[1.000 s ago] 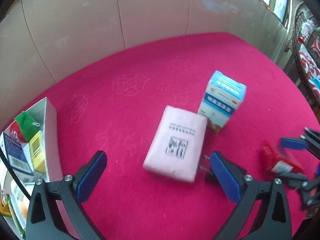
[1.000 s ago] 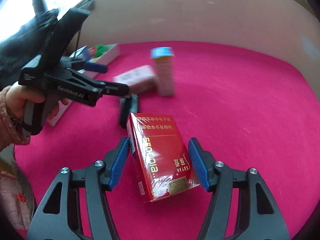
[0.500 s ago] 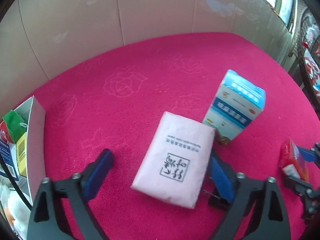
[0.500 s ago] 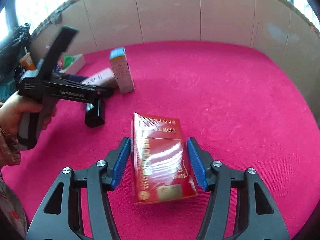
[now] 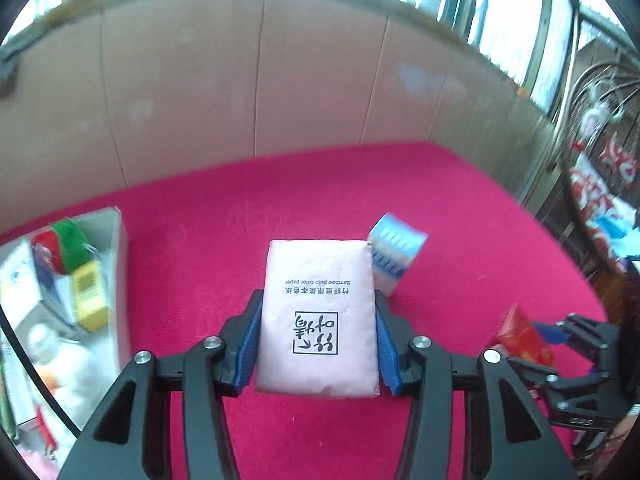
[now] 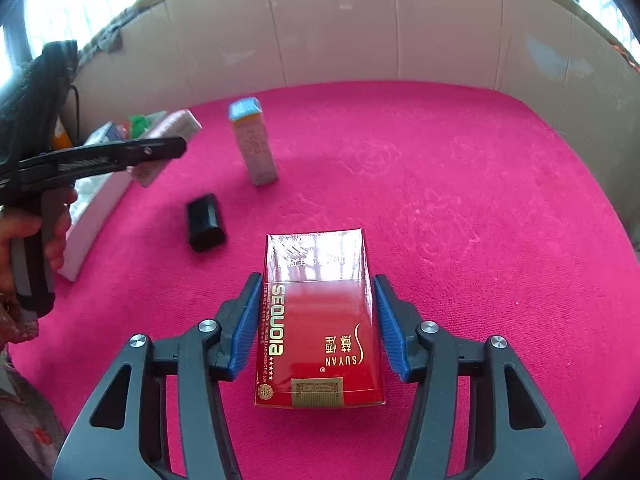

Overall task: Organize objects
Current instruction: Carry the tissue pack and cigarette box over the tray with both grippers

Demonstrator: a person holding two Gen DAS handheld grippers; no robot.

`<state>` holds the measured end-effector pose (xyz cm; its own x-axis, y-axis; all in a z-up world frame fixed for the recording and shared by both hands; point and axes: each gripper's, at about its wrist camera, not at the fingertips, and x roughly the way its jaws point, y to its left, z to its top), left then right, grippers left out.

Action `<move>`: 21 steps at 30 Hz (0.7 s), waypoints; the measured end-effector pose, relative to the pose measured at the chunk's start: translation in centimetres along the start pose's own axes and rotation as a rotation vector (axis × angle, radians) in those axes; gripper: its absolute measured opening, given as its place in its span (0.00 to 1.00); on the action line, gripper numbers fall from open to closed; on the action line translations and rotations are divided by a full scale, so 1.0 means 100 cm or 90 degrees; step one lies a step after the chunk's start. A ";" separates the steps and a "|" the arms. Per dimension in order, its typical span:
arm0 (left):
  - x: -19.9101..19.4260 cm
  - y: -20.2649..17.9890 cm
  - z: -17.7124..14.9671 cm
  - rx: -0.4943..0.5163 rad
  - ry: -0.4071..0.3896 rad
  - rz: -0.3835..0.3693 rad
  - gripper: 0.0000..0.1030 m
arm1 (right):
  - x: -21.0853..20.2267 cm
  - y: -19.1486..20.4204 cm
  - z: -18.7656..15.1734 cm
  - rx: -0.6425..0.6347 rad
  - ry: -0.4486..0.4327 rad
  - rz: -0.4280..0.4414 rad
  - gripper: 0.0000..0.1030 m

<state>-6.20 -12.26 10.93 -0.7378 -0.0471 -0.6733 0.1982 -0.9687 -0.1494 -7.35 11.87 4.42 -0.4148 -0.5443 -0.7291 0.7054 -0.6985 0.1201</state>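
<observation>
Left gripper (image 5: 318, 330): jaws closing, blue pads pressed on both long sides of a pink tissue pack (image 5: 317, 316); pack lifted clear of the cloth, printed face up, black square logo toward the camera. Same gripper seen from the right wrist view (image 6: 160, 151) side-on, pink pack between the fingers, gripped by a hand (image 6: 24, 236) at the left edge.

Right gripper (image 6: 316, 322): jaws closing, blue pads against both sides of a red cigarette box (image 6: 318, 320); box upright between the fingers, gold lettering down its left edge, glossy wrap catching glare on top. Same gripper in the left wrist view (image 5: 560, 332) at far right, red box blurred in its fingers.

Blue-and-white carton (image 5: 394, 258): standing on the cloth just behind and right of the pink pack, blurred. Narrow side visible from the right wrist view, blue top.

Black cylinder (image 6: 205, 222): lying on the cloth, between the carton and the white bin, apart from both.

White bin (image 5: 118, 264): at the left edge of the cloth, holding a green-and-red item (image 5: 64, 244), a yellow box (image 5: 90, 296) and other packets too blurred to tell.

Pink-red cloth (image 5: 460, 208): covering the whole work surface, faint rose pattern.

Beige panelled wall (image 5: 256, 80): curving behind the cloth, windows above.
</observation>
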 end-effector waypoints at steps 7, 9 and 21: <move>-0.083 0.038 -0.015 -0.041 -0.086 0.003 0.48 | -0.020 0.050 0.017 -0.044 -0.027 0.064 0.52; -0.099 0.061 -0.026 -0.060 -0.096 0.031 0.48 | -0.019 0.070 0.023 -0.070 -0.030 0.085 0.52; -0.188 0.208 -0.104 -0.231 -0.137 0.236 0.48 | 0.012 0.234 0.052 -0.206 -0.028 0.233 0.52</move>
<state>18.53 -28.95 12.93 -0.6835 -0.4541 -0.5715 0.6508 -0.7337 -0.1954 5.69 -7.55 9.81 -0.1254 -0.7512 -0.6481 0.9489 -0.2816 0.1427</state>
